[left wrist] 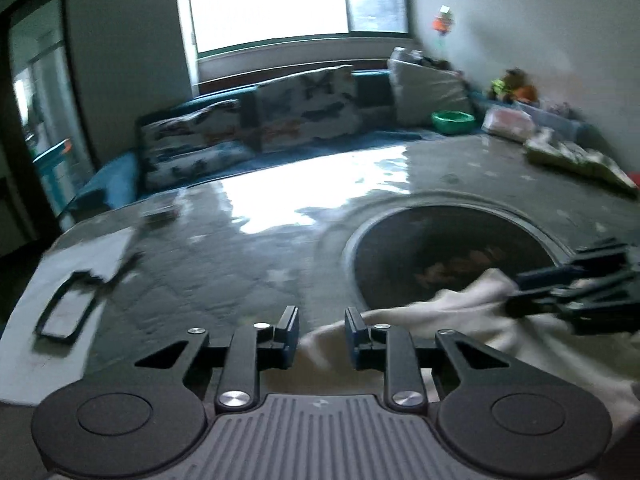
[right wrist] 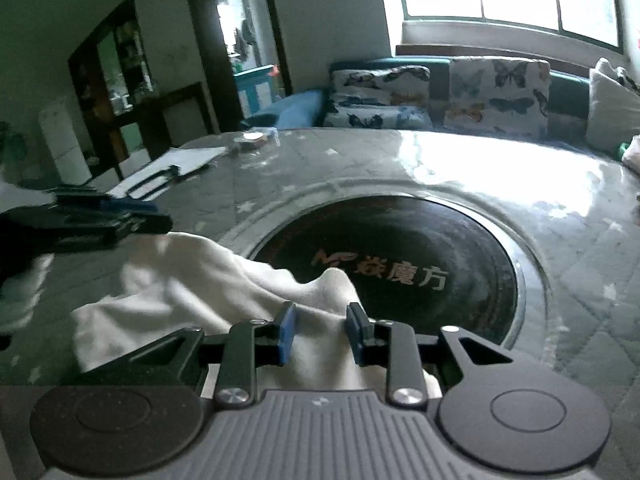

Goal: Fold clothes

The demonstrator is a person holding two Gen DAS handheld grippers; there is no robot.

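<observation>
Papers (left wrist: 68, 264): far to the left of my left jaws, flat on the bench (left wrist: 248, 256), a dark flat device lying on them.
Left jaws (left wrist: 321, 332): narrowly parted; the white cloth (left wrist: 452, 312) reaches in from the right, and I cannot tell whether my pads pinch it (its edge is right at my right pad).
White cloth: bunched, spanning between my two grippers, over the near rim of the round black inset (right wrist: 400, 264).
Right jaws (right wrist: 320, 330): narrowly parted with a ridge of cloth rising between the pads; whether they press it I cannot tell.
Cushions (right wrist: 496, 96): well beyond the bench, butterfly-printed.
</observation>
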